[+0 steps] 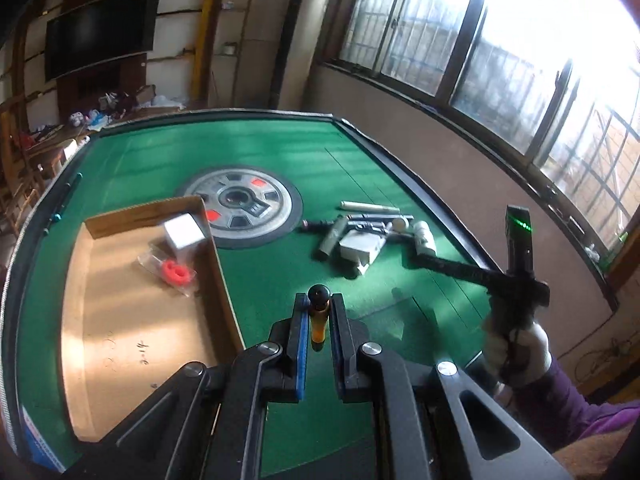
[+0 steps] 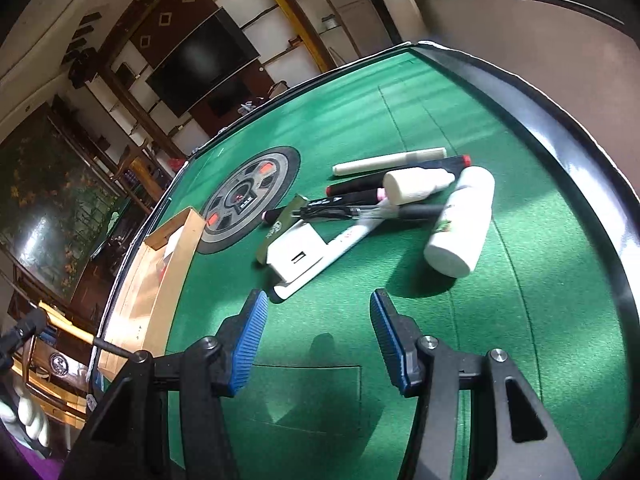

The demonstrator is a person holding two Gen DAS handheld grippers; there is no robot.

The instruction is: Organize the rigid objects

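Left gripper (image 1: pixel 319 322), nearest the lens, clamps an orange, black-capped marker (image 1: pixel 319 312) above the green counter (image 1: pixel 280 152), beside the cardboard box (image 1: pixel 132 320). Right gripper (image 2: pixel 318 334) hangs with jaws spread, empty, near the piled pens, white charger (image 2: pixel 296 254) and white bottle (image 2: pixel 460 224).

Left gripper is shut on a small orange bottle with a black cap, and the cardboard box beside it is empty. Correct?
Not quite. The left gripper is shut on the small orange bottle, but the cardboard box is not empty: the left wrist view shows a white box and a bagged red part inside.
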